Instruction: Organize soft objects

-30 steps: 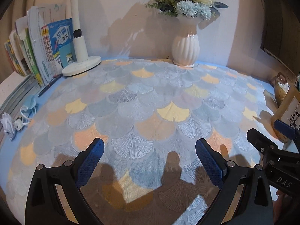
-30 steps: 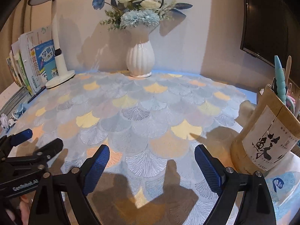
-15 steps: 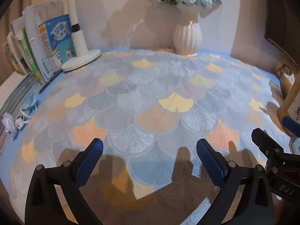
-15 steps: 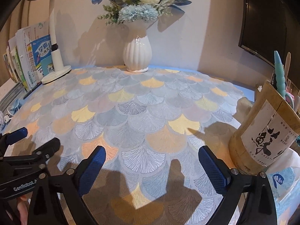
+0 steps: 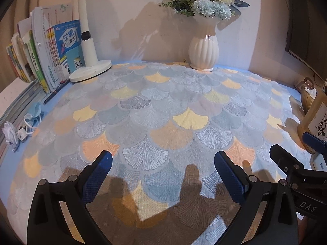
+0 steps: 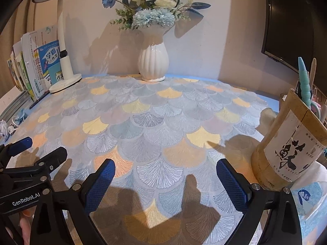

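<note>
Left tool point(image 5: 163, 169) spread wide, nothing between its blue pads, hovering over the near edge of the surface point(image 5: 12, 175); right tool point(image 6: 165, 173) likewise spread wide & empty, just beside it. Each shows in the other's view: right tool at the right edge of the left cam, left tool at the left edge of the right cam.

Surface is blue, covered almost edge to edge by a cloth point(image 5: 163, 110) w/ fan-scale pattern in grey, yellow, orange; cloth lies flat, both tools' shadows fall on its near part. Far edge, against a beige wall: white ribbed vase point(image 5: 203, 51) w/ blue & white flowers. Far-left corner: white lamp base point(image 5: 91, 73), books point(image 5: 51, 53) standing upright, a pen beside them. Left edge: crumpled paper & a light-blue mask point(image 5: 33, 112), off the cloth.

Right cam only: lamp head, full bamboo pen holder point(image 6: 286, 143) at the right edge w/ pens in it, tissue pack near it, dark screen point(image 6: 294, 20) on the wall. Left cam shows just a slice of the holder plus a small basket behind it.
</note>
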The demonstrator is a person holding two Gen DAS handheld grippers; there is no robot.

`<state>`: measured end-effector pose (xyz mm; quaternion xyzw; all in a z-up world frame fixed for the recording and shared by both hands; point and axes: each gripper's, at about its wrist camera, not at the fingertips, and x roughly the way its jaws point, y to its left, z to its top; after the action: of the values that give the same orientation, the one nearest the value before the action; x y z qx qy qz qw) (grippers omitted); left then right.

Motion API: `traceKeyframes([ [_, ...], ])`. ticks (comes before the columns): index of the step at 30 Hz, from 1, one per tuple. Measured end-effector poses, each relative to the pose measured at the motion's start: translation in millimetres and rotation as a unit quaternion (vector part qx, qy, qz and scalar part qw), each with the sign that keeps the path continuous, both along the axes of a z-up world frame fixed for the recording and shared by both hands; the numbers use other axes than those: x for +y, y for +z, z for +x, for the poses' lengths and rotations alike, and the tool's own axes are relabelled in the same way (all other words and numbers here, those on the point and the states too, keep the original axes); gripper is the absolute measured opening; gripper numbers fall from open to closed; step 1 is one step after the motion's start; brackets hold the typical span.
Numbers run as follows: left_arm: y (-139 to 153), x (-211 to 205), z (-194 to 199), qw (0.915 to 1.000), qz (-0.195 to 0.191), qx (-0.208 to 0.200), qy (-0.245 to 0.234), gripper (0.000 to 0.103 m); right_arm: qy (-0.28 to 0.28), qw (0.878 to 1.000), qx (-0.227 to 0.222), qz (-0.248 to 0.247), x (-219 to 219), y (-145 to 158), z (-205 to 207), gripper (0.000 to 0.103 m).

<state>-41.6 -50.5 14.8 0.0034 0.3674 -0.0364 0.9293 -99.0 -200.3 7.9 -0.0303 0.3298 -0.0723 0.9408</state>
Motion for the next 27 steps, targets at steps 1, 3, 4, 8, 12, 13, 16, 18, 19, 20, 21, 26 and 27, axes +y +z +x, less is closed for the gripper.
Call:
traceKeyframes([
  [1, -0.1, -0.7, -0.2, 1.0, 0.001, 0.001, -0.001, 0.1, 0.0, 1.0, 0.0, -0.001, 0.5, 0.1, 0.1, 0.099],
  [3, -0.9, -1.9, 0.1, 1.0, 0.002, 0.004, -0.003, 0.1, 0.0, 1.0, 0.001, -0.001, 1.3, -0.1, 0.5, 0.099],
  [4, -1.4, -1.9, 0.5, 1.0, 0.002, 0.005, -0.004, 0.1, 0.0, 1.0, 0.003, -0.002, 2.0, -0.6, 1.1, 0.099],
  [8, -3.7, -3.1, 2.6, 0.9999, 0.006, 0.014, -0.001, 0.1, 0.001, 1.0, 0.008, -0.003, 2.5, -1.6, 2.4, 0.099],
  [12, -3.2, -3.2, 1.5, 0.9999, 0.007, 0.011, -0.001, 0.1, 0.003, 1.0, 0.009, -0.004, 2.3, -2.1, 3.0, 0.099],
  [13, -3.4, -2.9, 1.8, 0.9999, 0.006, 0.012, -0.001, 0.1, 0.003, 1.0, 0.009, -0.004, 2.4, -2.3, 3.1, 0.099],
  [16, -3.8, -2.5, 2.8, 0.9999, 0.007, 0.014, -0.002, 0.1, 0.003, 1.0, 0.009, -0.004, 2.5, -2.4, 3.2, 0.099],
  [18, -4.1, -2.8, 3.2, 0.9998, 0.008, 0.016, -0.003, 0.1, 0.003, 1.0, 0.01, -0.004, 2.4, -2.4, 3.3, 0.099],
  [19, -4.3, -2.9, 3.5, 0.9998, 0.009, 0.016, -0.003, 0.1, 0.003, 1.0, 0.01, -0.004, 2.5, -2.3, 3.3, 0.099],
  [20, -4.3, -2.8, 3.5, 0.9998, 0.008, 0.016, -0.003, 0.1, 0.003, 1.0, 0.01, -0.004, 2.5, -2.4, 3.4, 0.099],
  [21, -4.5, -2.8, 3.5, 0.9998, 0.008, 0.016, -0.003, 0.1, 0.003, 1.0, 0.011, -0.004, 2.5, -2.5, 3.6, 0.099],
  [26, -5.6, -3.2, 4.6, 0.9998, 0.008, 0.019, -0.004, 0.1, 0.003, 1.0, 0.011, -0.004, 2.8, -2.3, 3.7, 0.099],
  [27, -5.9, -3.4, 5.0, 0.9998, 0.009, 0.02, -0.004, 0.1, 0.003, 1.0, 0.012, -0.004, 2.8, -2.2, 3.8, 0.099],
])
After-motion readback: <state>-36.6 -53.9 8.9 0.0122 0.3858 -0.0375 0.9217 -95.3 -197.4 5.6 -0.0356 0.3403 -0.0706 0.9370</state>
